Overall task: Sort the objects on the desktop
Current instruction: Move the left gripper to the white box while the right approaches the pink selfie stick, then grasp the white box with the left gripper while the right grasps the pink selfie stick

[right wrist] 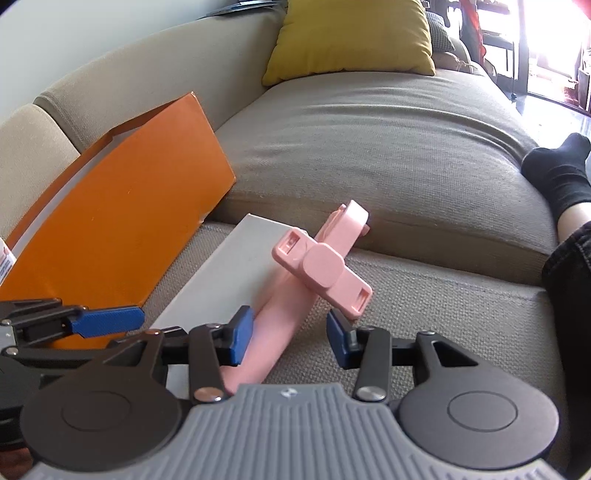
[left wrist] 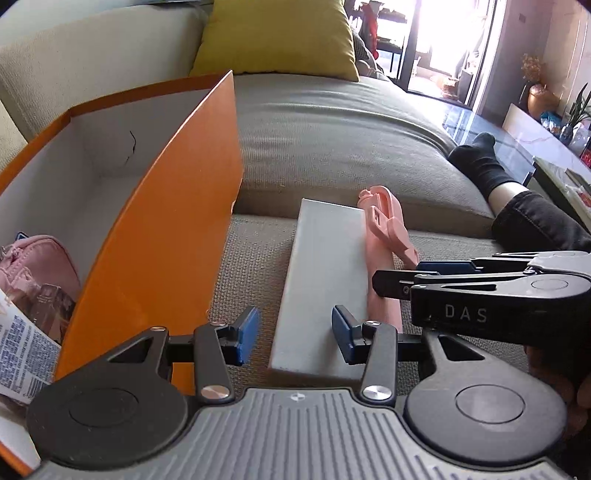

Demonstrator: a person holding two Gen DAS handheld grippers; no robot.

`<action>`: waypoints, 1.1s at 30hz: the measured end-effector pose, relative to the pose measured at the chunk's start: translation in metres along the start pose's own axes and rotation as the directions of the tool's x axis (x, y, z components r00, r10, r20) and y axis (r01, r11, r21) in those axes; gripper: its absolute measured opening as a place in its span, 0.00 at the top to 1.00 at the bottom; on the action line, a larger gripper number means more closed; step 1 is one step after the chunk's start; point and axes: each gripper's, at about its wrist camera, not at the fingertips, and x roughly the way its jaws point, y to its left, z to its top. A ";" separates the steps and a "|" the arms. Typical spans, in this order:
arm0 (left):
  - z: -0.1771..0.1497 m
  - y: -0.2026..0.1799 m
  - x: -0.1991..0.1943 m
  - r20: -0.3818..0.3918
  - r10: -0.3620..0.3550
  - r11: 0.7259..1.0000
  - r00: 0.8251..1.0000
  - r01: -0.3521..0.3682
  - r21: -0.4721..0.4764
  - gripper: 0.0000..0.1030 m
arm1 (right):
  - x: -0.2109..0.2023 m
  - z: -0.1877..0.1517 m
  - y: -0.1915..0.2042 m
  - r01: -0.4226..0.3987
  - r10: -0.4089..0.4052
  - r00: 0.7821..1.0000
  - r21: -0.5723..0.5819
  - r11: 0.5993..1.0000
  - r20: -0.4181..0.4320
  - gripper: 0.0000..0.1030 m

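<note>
A flat white box (left wrist: 325,266) lies on the sofa seat next to a pink folding phone holder (left wrist: 384,229). My left gripper (left wrist: 294,334) hovers over the box's near end, open, with neither pad pressing on it. In the right wrist view the pink phone holder (right wrist: 321,266) rests partly on the white box (right wrist: 229,266). Its long handle runs between the pads of my right gripper (right wrist: 290,339), close to the left pad and apart from the right one, so that gripper is open. The right gripper (left wrist: 399,275) reaches in from the right, and one blue pad of the left gripper (right wrist: 107,321) shows.
An orange box (left wrist: 159,236) with a white inside stands at the left, holding a pink pouch (left wrist: 37,262) and a printed packet (left wrist: 22,354). A yellow cushion (left wrist: 280,33) leans on the sofa back. A person's leg in a black sock (left wrist: 480,162) rests at the right.
</note>
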 end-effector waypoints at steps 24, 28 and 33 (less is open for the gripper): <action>0.021 -0.001 0.020 -0.015 -0.033 0.999 0.999 0.032 -0.026 0.43 | 0.012 0.034 0.003 0.060 -0.057 0.997 -0.040 0.997 0.056 0.54; 0.021 -0.002 0.021 -0.023 -0.039 0.999 0.999 0.038 -0.029 0.39 | 0.025 0.036 0.010 0.134 -0.130 0.991 -0.088 0.987 0.044 0.50; 0.024 0.001 0.026 -0.041 -0.065 0.996 0.997 0.062 -0.061 0.35 | 0.018 0.034 0.001 0.132 -0.130 0.991 -0.068 0.989 0.032 0.55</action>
